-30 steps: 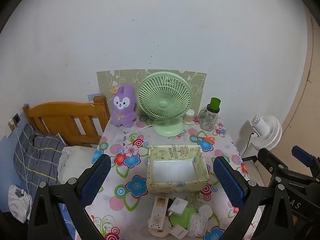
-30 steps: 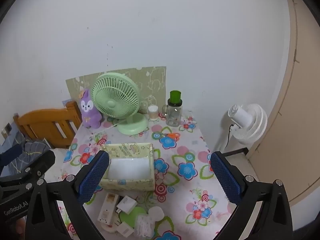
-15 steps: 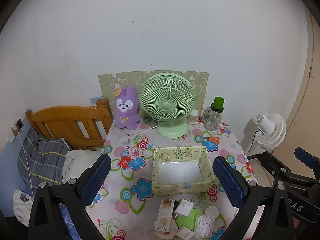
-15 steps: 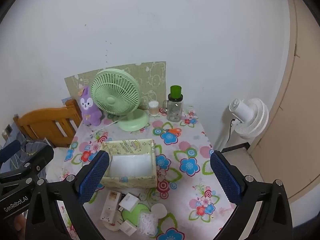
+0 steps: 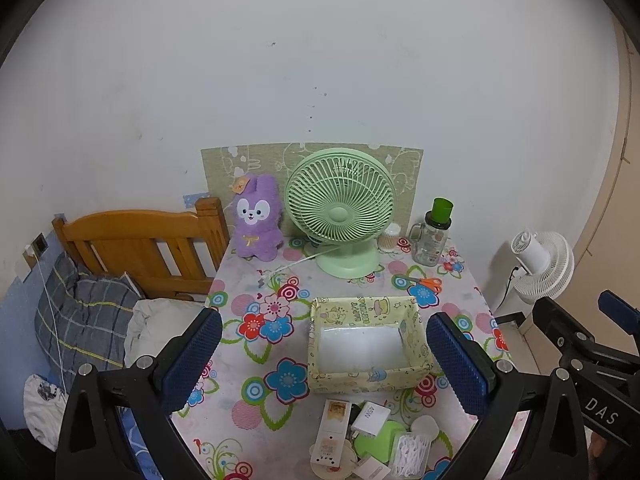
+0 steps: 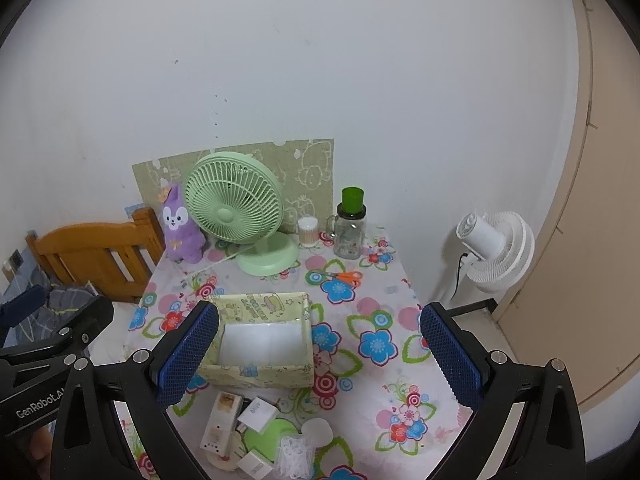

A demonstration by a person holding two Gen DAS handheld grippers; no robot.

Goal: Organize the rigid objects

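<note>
Both grippers hang high above the flowered table (image 5: 248, 364) with nothing between their blue pads: the left gripper (image 5: 324, 364) is spread wide, and so is the right gripper (image 6: 318, 356). The task's things are a heap of small rigid objects (image 5: 360, 436) at the near edge of the table: a long white power strip (image 6: 220, 424), a white 45W charger (image 5: 370, 414), a green disc (image 6: 268, 432), a clear box of white bits (image 6: 296, 456) and some smaller white pieces. In both wrist views this heap sits at about 6 o'clock from the midpoint of the claw, below it and nearer the person, while the empty yellow box (image 5: 368, 312) lies just beyond it toward 12 o'clock, its near wall just beside the strip's far end. The strip's long axis runs roughly 6 to 12, pointing at the box (so a claw would likely close across its narrow width). Neither hand is clearly nearer: the heap falls between the fingers of each, a little toward the right finger in the left view and toward the left finger in the right view. Whichever goes, the next move is probably to drop down and draw back toward 6.
</note>
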